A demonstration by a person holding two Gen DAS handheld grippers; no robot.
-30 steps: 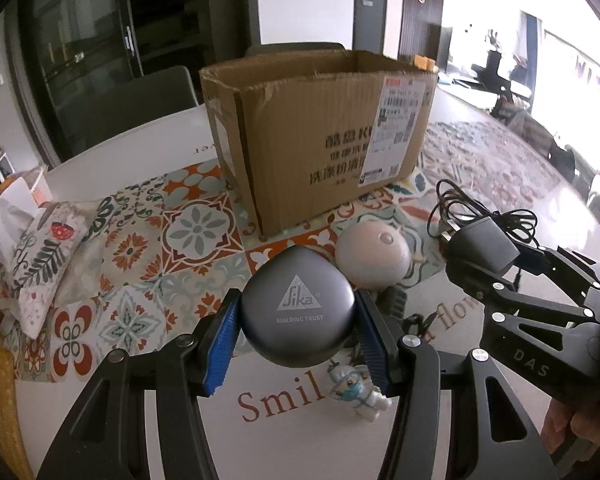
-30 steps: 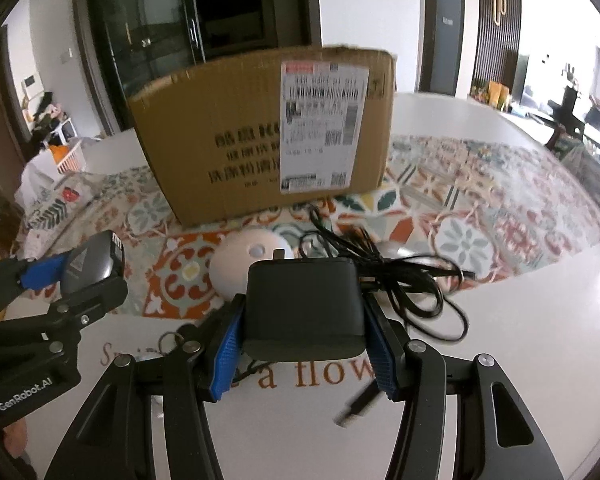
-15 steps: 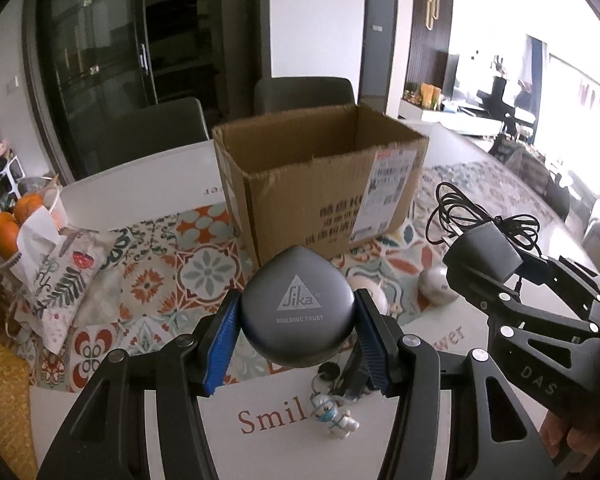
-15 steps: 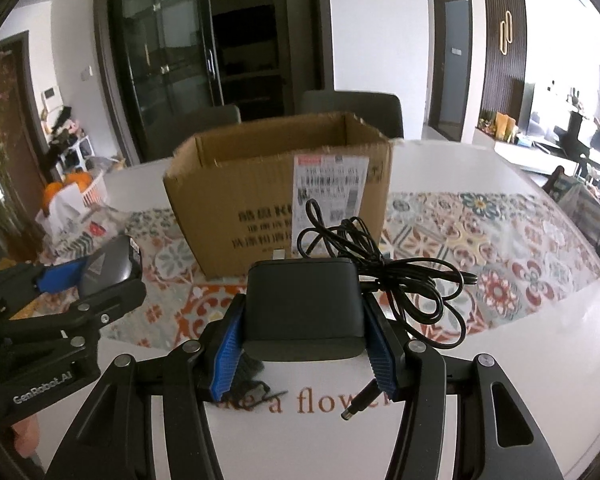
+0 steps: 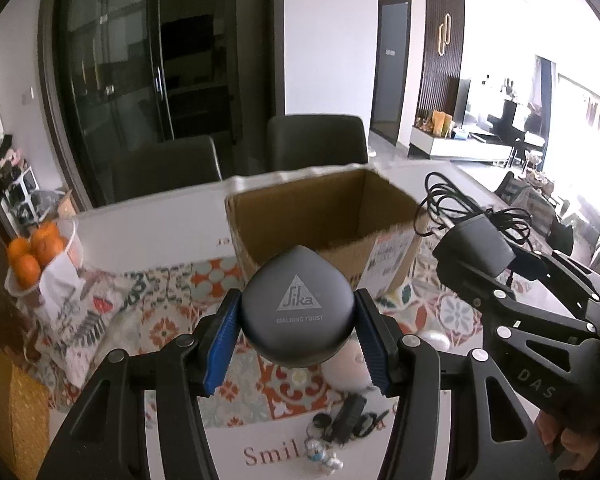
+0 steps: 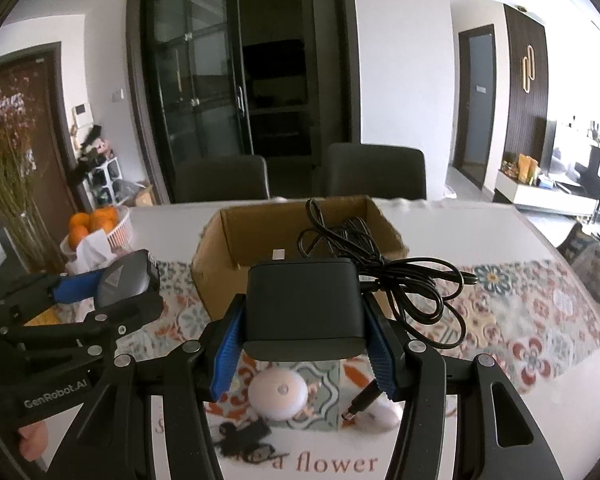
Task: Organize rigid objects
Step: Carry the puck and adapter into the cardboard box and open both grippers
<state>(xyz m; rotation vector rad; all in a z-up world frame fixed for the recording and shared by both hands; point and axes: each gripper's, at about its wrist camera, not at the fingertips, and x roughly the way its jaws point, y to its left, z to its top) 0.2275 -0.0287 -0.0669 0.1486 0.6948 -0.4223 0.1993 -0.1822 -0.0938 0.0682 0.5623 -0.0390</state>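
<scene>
The left gripper is clamping a grey case between its blue pads, holding it in the air short of the box. The right gripper is pinching a black adapter the same way, with its cable trailing loose to the right and its plug dangling below. The open box is standing on the patterned mat toward the far edge of the tabletop.

Both loads are being carried side by side toward one opening, so the grippers are likely risking a knock against each other or against the box's near wall. The case is rounded and the pads are gripping only its sides; I judge it could be slipping out if jolted. The loose cable is the bigger worry: a loop may be catching on the box rim, or dragging over the white puck and small clutter lying near the tabletop's front edge and sweeping them off. Dropping from too high could be tipping the light box.
</scene>
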